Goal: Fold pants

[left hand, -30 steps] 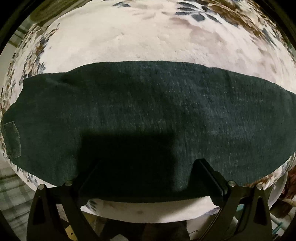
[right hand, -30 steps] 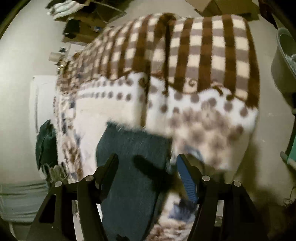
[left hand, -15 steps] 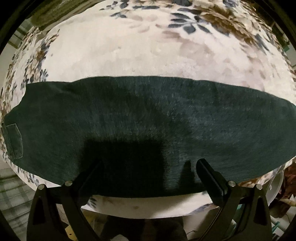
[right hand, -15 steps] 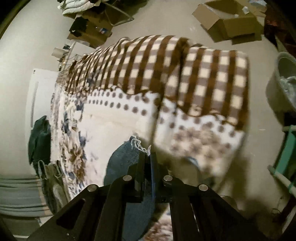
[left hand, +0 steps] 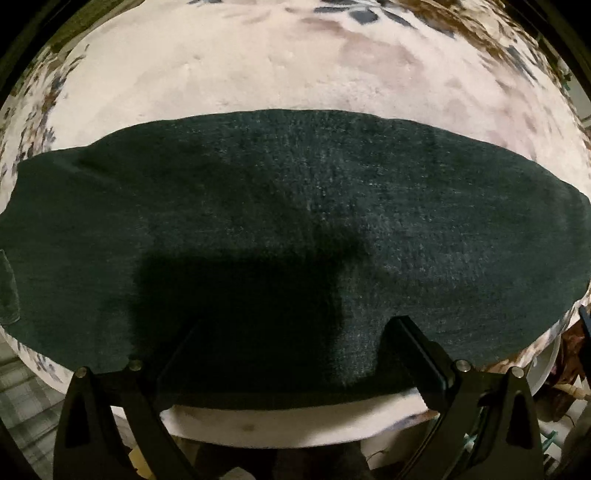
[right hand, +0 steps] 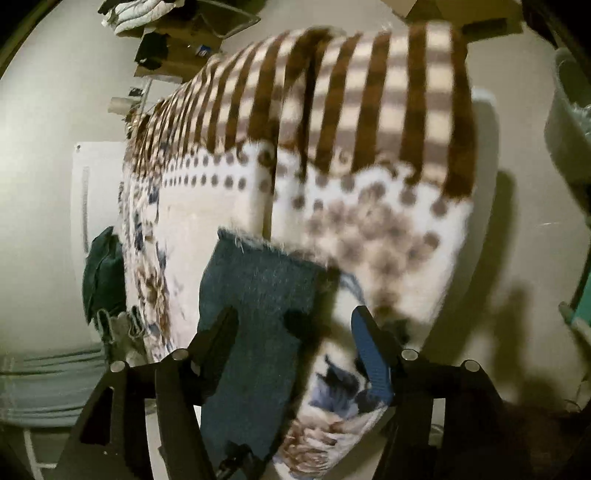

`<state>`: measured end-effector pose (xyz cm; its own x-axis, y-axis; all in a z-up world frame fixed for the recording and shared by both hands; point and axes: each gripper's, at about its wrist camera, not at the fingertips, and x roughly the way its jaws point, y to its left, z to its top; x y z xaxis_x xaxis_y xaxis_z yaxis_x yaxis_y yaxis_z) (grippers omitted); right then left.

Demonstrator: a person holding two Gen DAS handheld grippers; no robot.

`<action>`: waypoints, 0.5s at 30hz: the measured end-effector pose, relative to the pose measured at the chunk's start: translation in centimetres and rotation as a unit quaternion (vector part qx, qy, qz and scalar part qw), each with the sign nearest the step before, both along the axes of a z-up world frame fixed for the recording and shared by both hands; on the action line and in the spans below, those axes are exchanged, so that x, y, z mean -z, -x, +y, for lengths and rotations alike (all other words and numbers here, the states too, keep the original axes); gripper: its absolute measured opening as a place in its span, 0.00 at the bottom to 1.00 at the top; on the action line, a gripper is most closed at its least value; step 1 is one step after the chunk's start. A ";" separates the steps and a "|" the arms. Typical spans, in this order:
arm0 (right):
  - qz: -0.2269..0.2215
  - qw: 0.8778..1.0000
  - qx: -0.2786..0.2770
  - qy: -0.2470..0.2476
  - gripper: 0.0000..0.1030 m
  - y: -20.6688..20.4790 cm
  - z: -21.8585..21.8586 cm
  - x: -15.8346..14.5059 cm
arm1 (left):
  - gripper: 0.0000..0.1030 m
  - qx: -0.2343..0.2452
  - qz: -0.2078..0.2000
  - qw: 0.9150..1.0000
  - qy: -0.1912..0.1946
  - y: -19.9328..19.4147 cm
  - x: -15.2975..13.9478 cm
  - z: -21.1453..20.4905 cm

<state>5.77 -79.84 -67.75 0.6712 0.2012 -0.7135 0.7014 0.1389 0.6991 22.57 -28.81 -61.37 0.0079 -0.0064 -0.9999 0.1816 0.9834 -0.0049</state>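
Note:
Dark denim pants [left hand: 295,221] lie flat in a long band across a pale floral blanket [left hand: 258,66]. My left gripper [left hand: 291,350] points straight down over their near edge, open, its shadow falling on the cloth. In the right wrist view one pant leg [right hand: 258,295] with a frayed hem [right hand: 251,243] runs up between the fingers of my right gripper [right hand: 293,328]. Its jaws are opening, and the leg lies on the blanket [right hand: 369,221] below them, not pinched.
The blanket's brown checked end [right hand: 369,92] hangs over the bed's far edge. A dark green garment [right hand: 103,273] sits at the bed's left side. A grey bin [right hand: 569,122] stands on the floor at right, with clutter [right hand: 166,29] far back.
My right gripper, open a second ago, was shut half a second ago and is open again, closer over the pant leg. The left view has slid a little across the pants.

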 end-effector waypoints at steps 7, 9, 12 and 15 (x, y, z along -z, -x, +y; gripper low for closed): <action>-0.098 0.995 0.008 -0.002 0.51 -2.2 1.4 2.2 | 1.00 0.002 -0.010 1.000 0.021 -0.3 0.5 0.9; -0.135 0.991 0.015 -0.011 0.51 -2.5 1.6 2.1 | 1.00 0.003 -0.013 1.000 0.024 -0.5 0.7 2.8; -0.122 0.992 0.001 -0.016 0.52 -3.6 1.8 3.3 | 1.00 0.001 -0.022 0.999 0.024 -0.3 1.1 3.3; -0.137 0.990 -0.004 -0.045 0.52 -4.7 2.4 5.0 | 1.00 -0.001 -0.024 0.999 0.023 0.4 0.7 2.9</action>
<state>10.47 -77.48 -72.75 0.8346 0.2617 -0.4847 0.4836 0.0735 0.8722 22.18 -25.95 -62.02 0.0554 -0.0519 -0.9971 0.1817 0.9825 -0.0410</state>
